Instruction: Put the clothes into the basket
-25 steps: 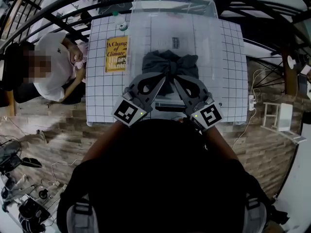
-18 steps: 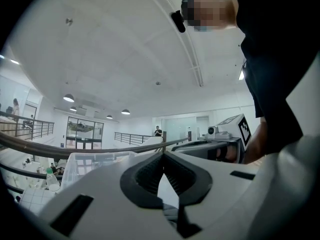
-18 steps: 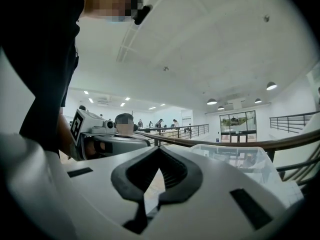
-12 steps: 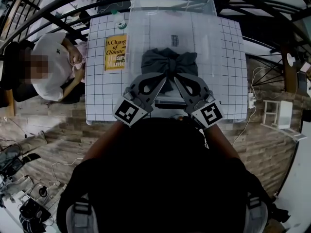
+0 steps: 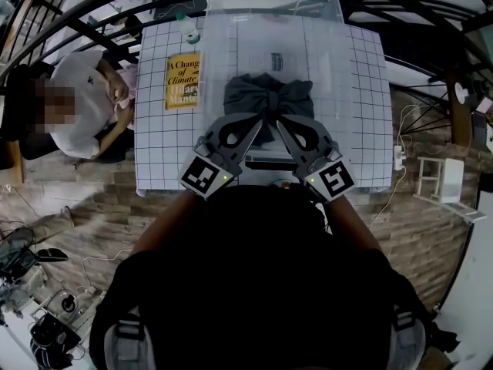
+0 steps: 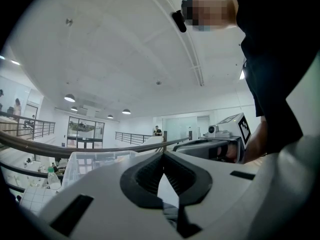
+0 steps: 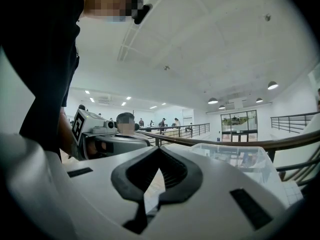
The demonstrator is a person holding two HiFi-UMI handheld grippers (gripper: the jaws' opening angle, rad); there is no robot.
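Left gripper (image 5: 260, 124): the jaws are drawn together at the tips and pinch a fold of the dark grey garment (image 5: 269, 99). In the left gripper view (image 6: 163, 173) dark cloth shows low in the slot between the pads.
Right gripper (image 5: 280, 124): fully closed, with its tips on the same gathered fold, just beside the left gripper's tips. In the right gripper view (image 7: 159, 170) the pads meet at the front.
Pose: both grippers point towards 12 o'clock from the wearer and converge in a V. Their marker cubes sit at the near table edge.
Garment: bunched like a bow where the two grippers meet, inside the outline of the clear basket (image 5: 327, 60). I cannot tell whether it rests on the basket floor or hangs above it.
Basket: a see-through plastic tub at the middle of the gridded table (image 5: 166, 156).
Book (image 5: 185, 82): yellow, flat on the table at 10 o'clock from the garment, just outside the basket wall.
Bottle (image 5: 189, 31): at 11 o'clock, near the far table edge.
Seated person (image 5: 85, 102): in a white shirt at 9 o'clock, beside the table.
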